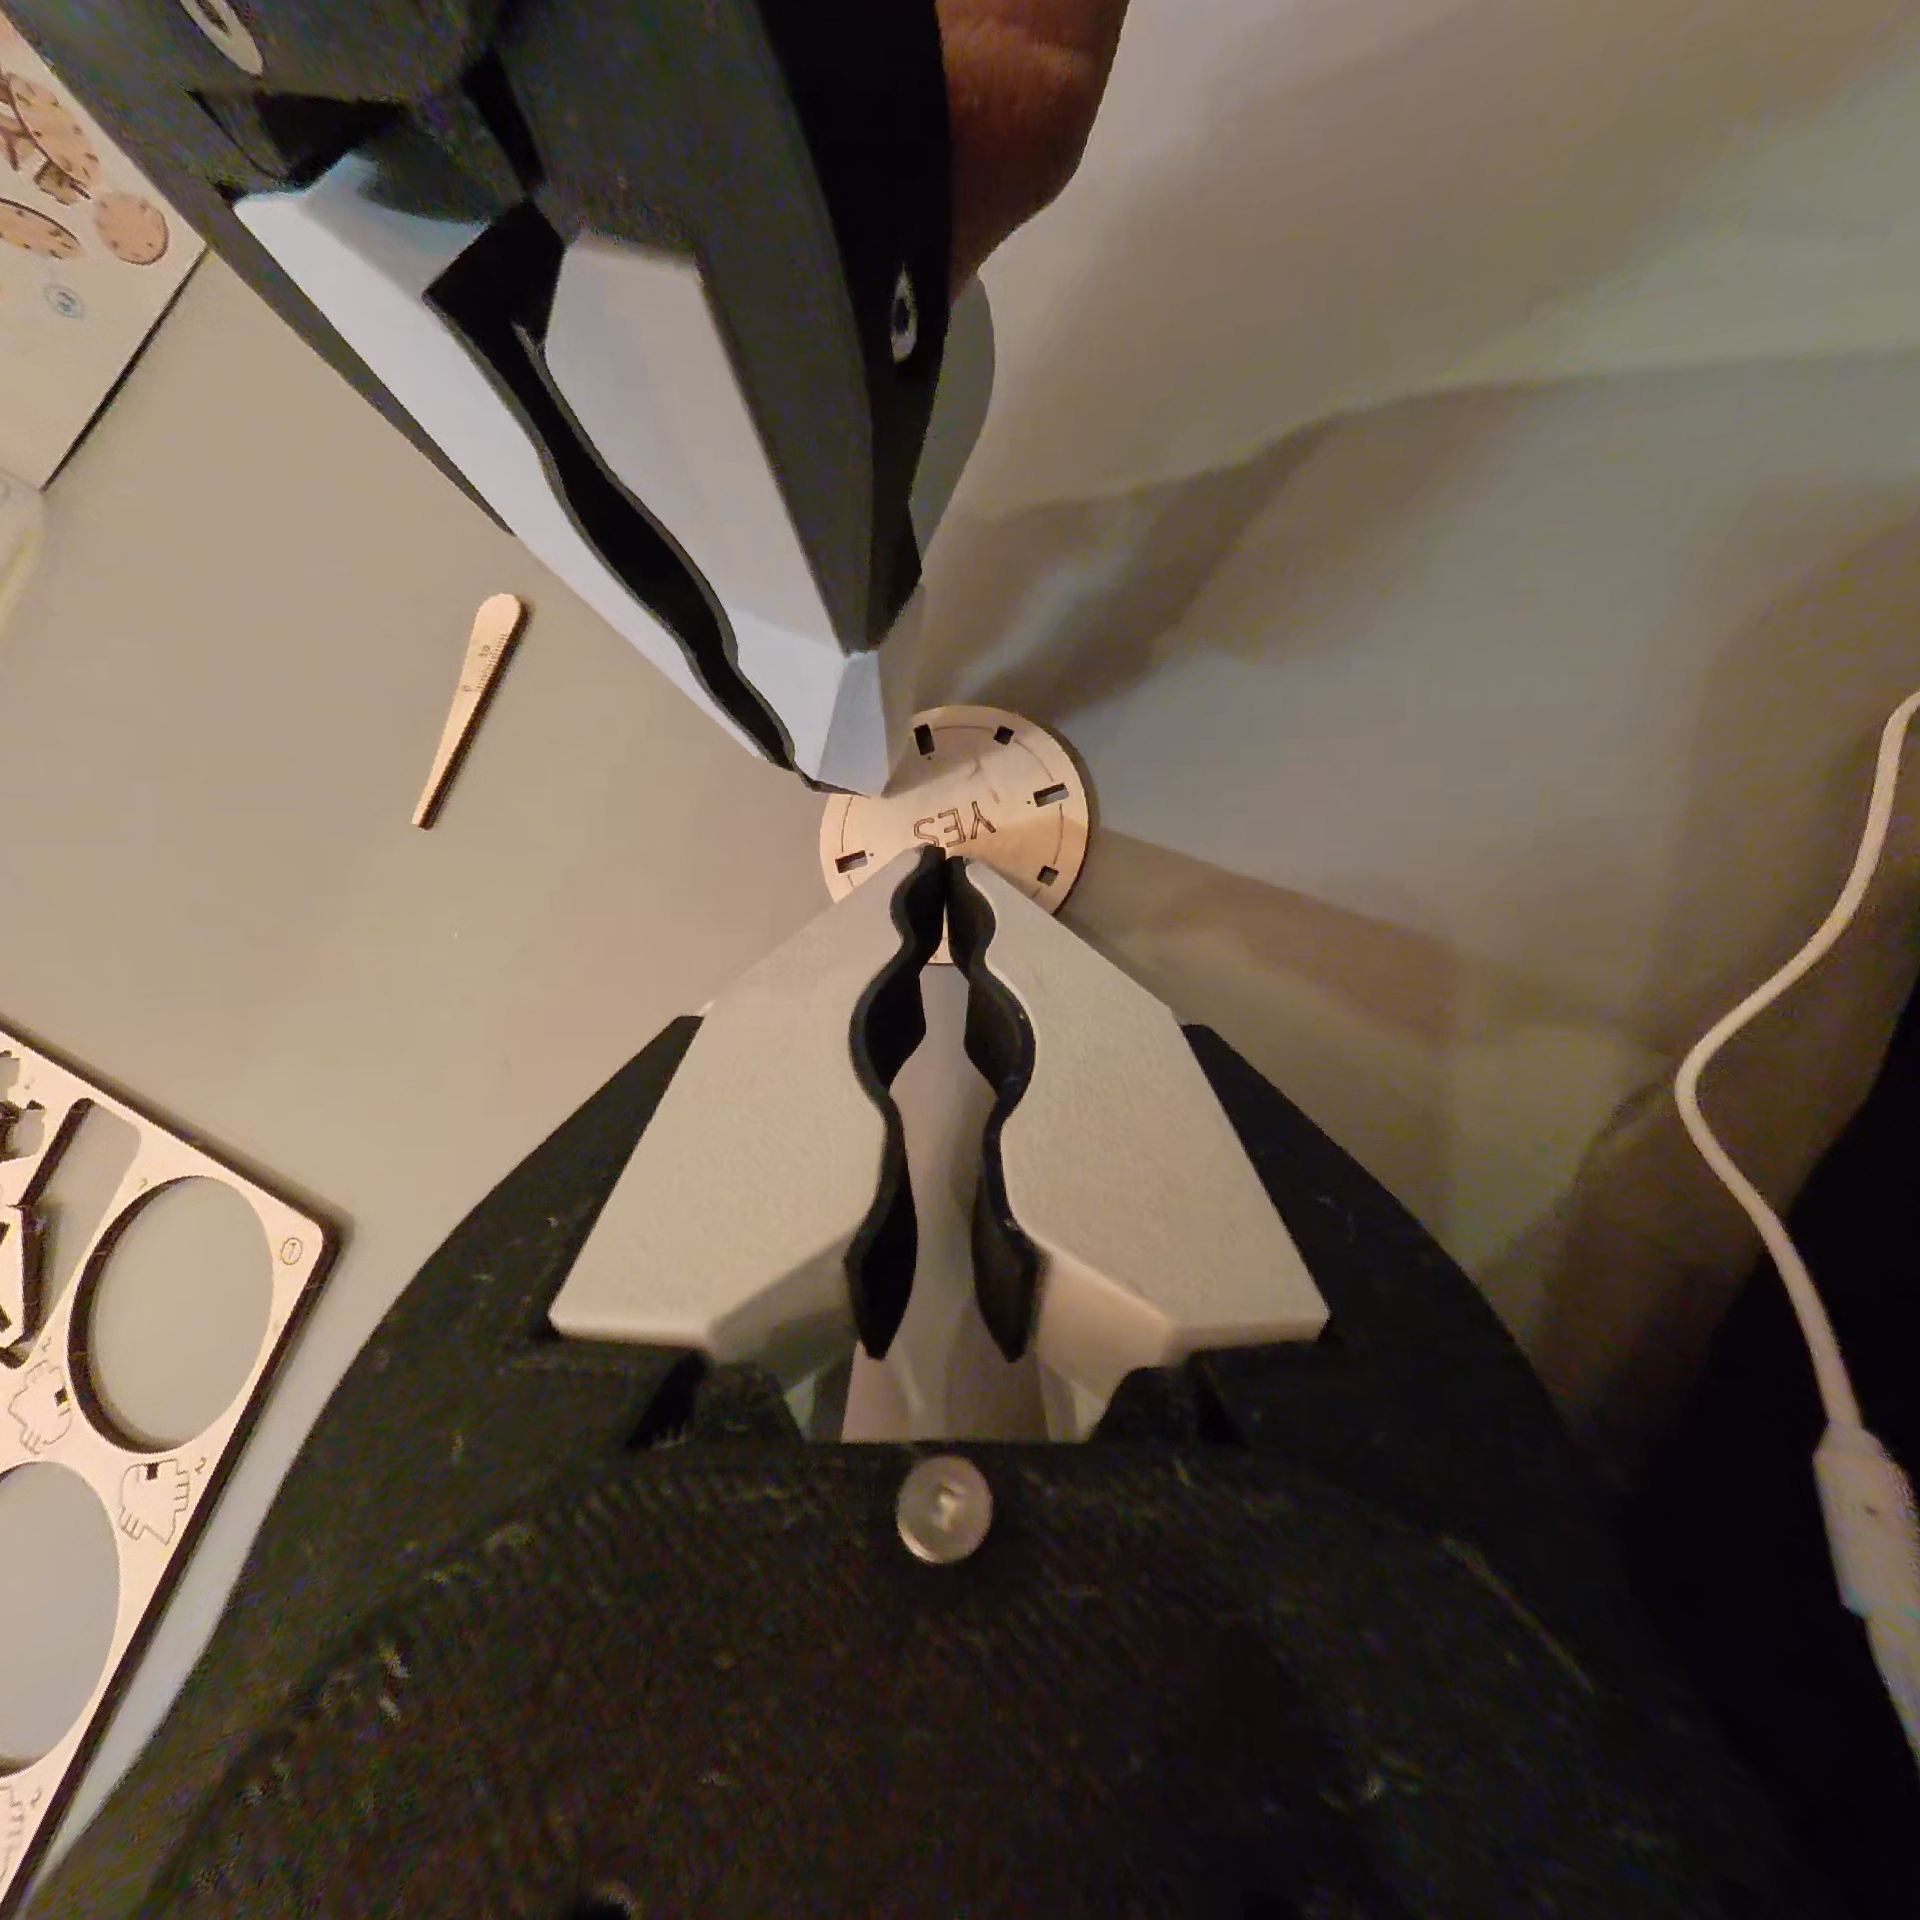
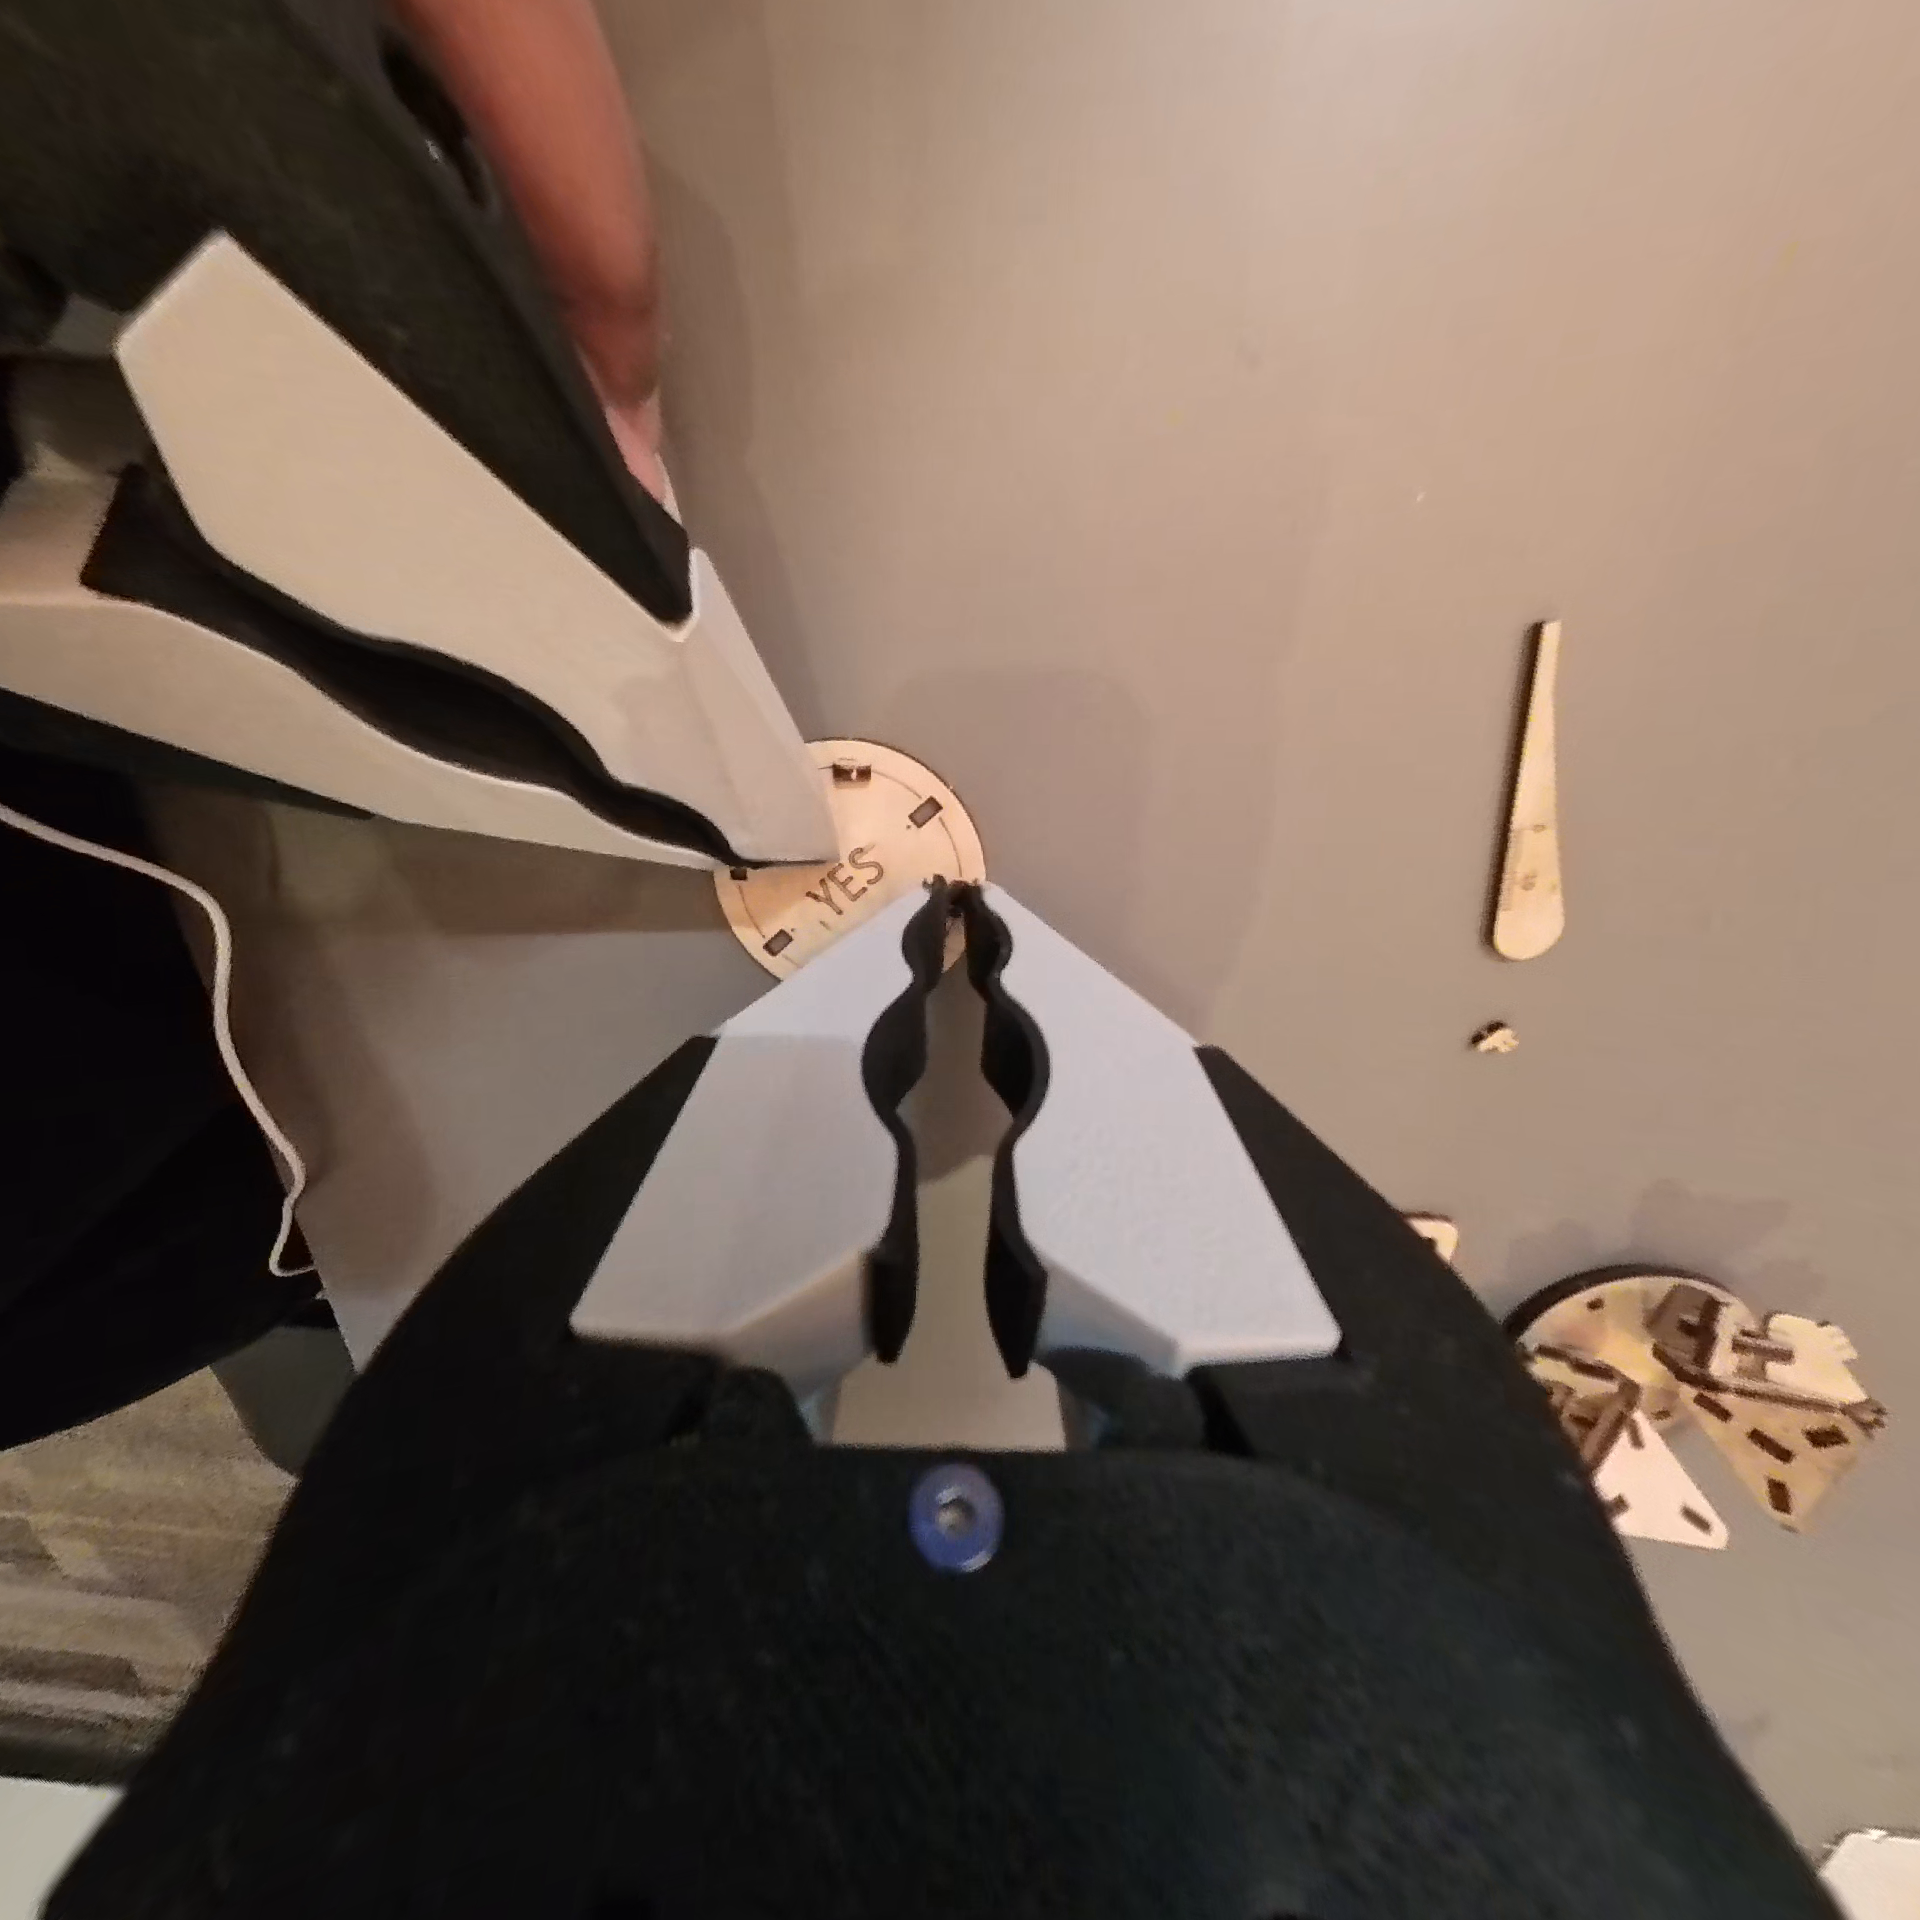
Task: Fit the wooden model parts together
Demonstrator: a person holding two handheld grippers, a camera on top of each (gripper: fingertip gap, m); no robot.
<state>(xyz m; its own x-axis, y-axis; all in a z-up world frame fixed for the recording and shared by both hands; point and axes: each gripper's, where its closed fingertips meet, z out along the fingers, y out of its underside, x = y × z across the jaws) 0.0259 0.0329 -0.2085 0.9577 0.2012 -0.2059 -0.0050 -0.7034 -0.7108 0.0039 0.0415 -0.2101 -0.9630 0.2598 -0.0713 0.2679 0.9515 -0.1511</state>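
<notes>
Round, pale wooden disc, lying flat on the grey surface; small rectangular slots spaced around an engraved ring, engraved letters at centre. No long axis; lettering upside down from the left wrist view. Left tongs pressed together, tips over the disc's middle. Right tongs pressed together at the disc's rim, a tiny dark speck at the tips, too small to tell. Beyond the disc, a tapered wooden stick; near it, a white cable.
</notes>
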